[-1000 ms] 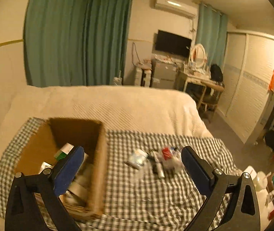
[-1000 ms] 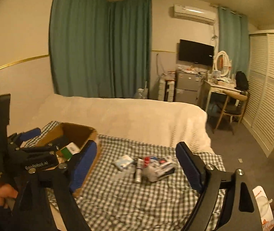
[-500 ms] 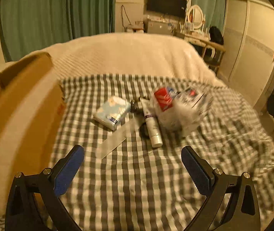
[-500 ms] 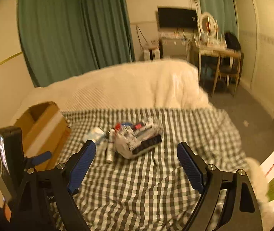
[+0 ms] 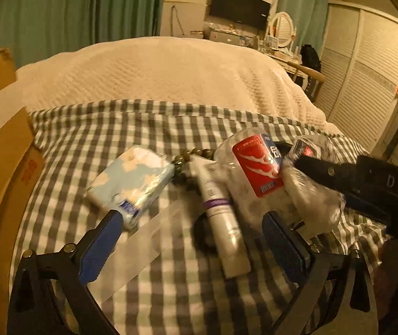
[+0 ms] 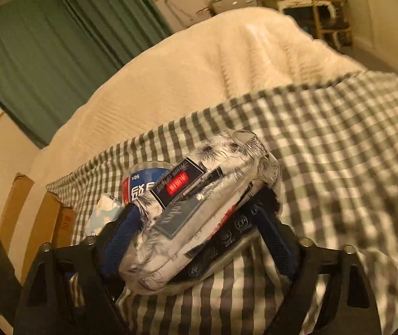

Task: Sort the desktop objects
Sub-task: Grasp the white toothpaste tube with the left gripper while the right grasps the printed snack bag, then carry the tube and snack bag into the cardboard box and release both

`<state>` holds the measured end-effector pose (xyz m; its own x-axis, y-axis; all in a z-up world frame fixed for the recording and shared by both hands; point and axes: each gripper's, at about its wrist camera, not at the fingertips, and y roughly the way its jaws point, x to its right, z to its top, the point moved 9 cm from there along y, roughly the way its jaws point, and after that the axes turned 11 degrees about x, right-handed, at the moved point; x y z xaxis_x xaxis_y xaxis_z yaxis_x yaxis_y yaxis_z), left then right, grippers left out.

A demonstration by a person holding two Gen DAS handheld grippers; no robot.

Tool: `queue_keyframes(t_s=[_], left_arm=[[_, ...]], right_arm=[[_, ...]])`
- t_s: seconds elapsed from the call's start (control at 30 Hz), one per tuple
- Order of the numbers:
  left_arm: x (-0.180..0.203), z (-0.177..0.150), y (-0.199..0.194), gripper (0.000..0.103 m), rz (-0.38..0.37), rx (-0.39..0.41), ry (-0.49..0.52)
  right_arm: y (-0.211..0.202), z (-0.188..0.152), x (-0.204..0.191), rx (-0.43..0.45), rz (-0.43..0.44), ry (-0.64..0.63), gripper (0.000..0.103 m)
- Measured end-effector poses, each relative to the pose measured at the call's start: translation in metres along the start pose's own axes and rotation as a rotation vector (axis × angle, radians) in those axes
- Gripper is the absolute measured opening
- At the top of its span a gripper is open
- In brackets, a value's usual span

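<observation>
On the checked cloth (image 5: pixel 171 293) lie a blue floral tissue pack (image 5: pixel 130 181), a white tube with a purple band (image 5: pixel 221 217), a clear plastic strip (image 5: pixel 140 248), dark beads (image 5: pixel 187 156) and a red-labelled round tub (image 5: pixel 257 164). My left gripper (image 5: pixel 193 245) is open, low over the tube and strip. My right gripper (image 6: pixel 199 245) is open, its blue pads on either side of a white patterned plastic-wrapped pack (image 6: pixel 199 217); I cannot tell if they touch it. The right gripper also shows in the left wrist view (image 5: pixel 366 184).
A brown cardboard box (image 5: pixel 0 150) stands at the left edge of the cloth, also in the right wrist view (image 6: pixel 31 223). A cream blanket (image 5: pixel 171 69) covers the bed behind. Green curtains, a desk and wardrobe stand farther back.
Both grippers have dropped down and forward from high above the bed to the pile of items. The right gripper now straddles the wrapped pack; the left hovers over the tube.
</observation>
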<state>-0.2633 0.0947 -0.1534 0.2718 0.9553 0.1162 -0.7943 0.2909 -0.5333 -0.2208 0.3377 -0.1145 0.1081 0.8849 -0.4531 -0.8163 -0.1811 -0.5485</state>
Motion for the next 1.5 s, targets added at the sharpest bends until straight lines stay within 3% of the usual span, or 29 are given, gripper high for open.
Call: queue_keyframes(t_s=[0.03,0.07,0.1,0.13,0.17,0.2,0.23,0.47,0.77,1.03,1.27,1.4,1.5], left_arm=[[0.002,0.0,0.0,0.096,-0.011,0.004,0.005],[0.005,0.0,0.0,0.091,-0.02,0.001,0.012],[0.007,-0.003,0.001,0.08,-0.023,-0.02,0.024],[0.008,-0.007,0.004,0.062,-0.022,-0.054,0.039],[0.008,-0.011,0.007,0.051,-0.026,-0.081,0.046],[0.01,-0.017,0.01,0.028,-0.04,-0.112,0.052],[0.011,-0.02,0.011,0.023,-0.039,-0.123,0.064],[0.004,-0.019,-0.025,0.021,-0.049,-0.117,0.089],[-0.029,-0.018,-0.089,0.021,-0.054,-0.125,0.025],[-0.023,0.028,-0.15,0.021,-0.096,-0.008,0.044],[-0.069,0.091,-0.224,0.021,-0.09,0.143,0.011],[-0.13,0.119,-0.261,0.021,-0.033,0.202,-0.015],[-0.176,0.127,-0.268,0.021,0.036,0.211,-0.021]], right_arm=[[-0.002,0.0,0.001,-0.004,0.026,-0.003,0.049],[-0.006,0.002,0.003,-0.006,0.017,-0.017,0.03],[-0.011,0.005,0.005,-0.004,0.007,-0.039,0.024],[-0.018,0.008,0.004,0.006,0.006,-0.066,0.022],[-0.026,0.011,0.004,0.021,0.005,-0.091,0.019],[-0.032,0.012,0.005,0.029,-0.008,-0.114,0.018],[-0.039,0.012,0.007,0.04,-0.029,-0.15,0.018],[-0.06,0.001,0.016,0.048,-0.013,-0.147,0.018],[-0.093,-0.031,-0.002,-0.022,-0.047,-0.307,0.018],[-0.156,-0.043,-0.038,-0.038,-0.103,-0.459,0.018],[-0.218,-0.013,-0.134,0.05,-0.074,-0.607,0.018],[-0.231,-0.007,-0.217,0.082,0.042,-0.643,0.018],[-0.22,-0.016,-0.285,0.065,0.162,-0.633,0.018]])
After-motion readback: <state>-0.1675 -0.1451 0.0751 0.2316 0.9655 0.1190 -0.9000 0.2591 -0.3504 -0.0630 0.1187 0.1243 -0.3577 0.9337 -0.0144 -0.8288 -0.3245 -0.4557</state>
